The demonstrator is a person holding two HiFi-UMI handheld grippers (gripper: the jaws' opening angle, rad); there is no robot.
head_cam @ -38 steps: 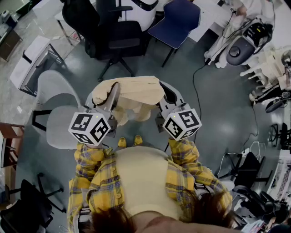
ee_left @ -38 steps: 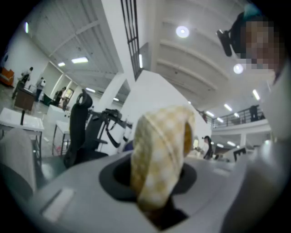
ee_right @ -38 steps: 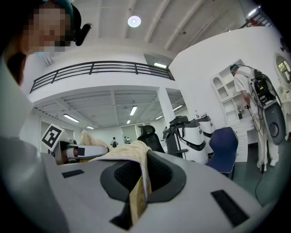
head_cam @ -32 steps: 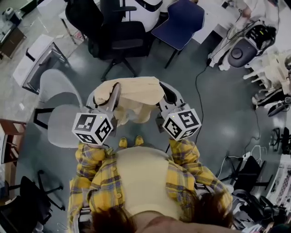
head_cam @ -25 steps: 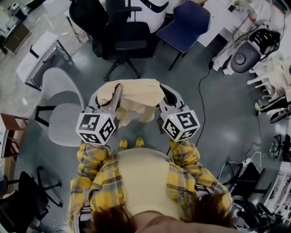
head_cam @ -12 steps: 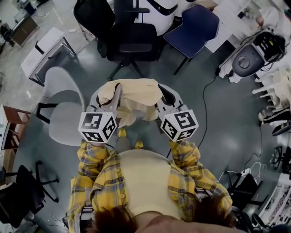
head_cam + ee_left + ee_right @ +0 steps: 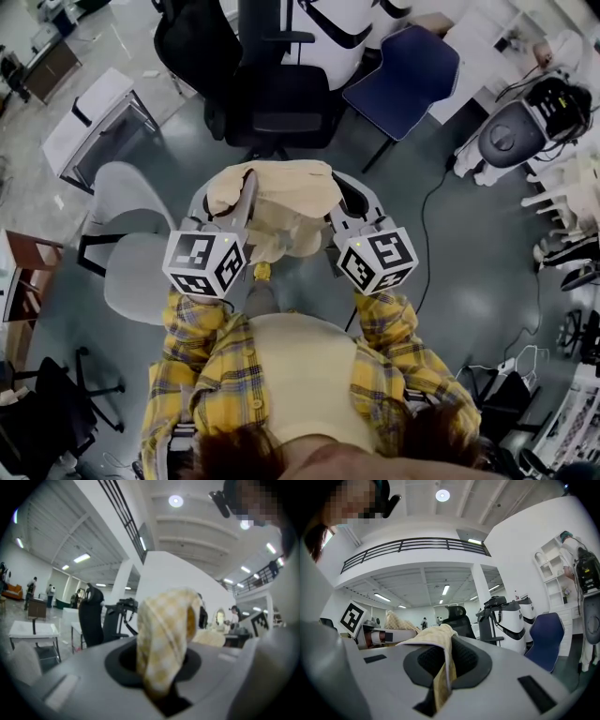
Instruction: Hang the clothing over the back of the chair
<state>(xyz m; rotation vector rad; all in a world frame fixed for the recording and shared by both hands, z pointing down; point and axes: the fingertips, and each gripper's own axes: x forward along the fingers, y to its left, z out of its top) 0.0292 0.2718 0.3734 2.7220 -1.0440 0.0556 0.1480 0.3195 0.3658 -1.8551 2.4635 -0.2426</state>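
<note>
Wide grey floor [image 7: 459, 253] under everything here, with chairs scattered across it. Straight ahead of the person is a black office chair [image 7: 277, 108]. A blue chair [image 7: 405, 77] stands just to its right, and a pale grey chair [image 7: 131, 272] sits off on the left side.

Now the arms: both are held out in front of the body, yellow plaid sleeves [image 7: 192, 323] running side by side. Each tool points roughly level, away from the chest and toward the black chair. The hands themselves are tucked beneath the marker cubes.

Between the two tools, up off the floor, hangs the clothing [image 7: 281, 192]. It's a cream checked garment, spread from one tool across to the other, with a loose fold sagging in the middle. It's short of the black chair, not touching it.

On the left gripper [image 7: 247, 183], a bunched edge of fabric rises out of the jaws, and they're closing on it, pinching the cloth.

On the right gripper [image 7: 339, 195], the jaws are drawn together on a thinner edge of the same garment. The fabric lies over the top and hangs down through the slot.
</note>
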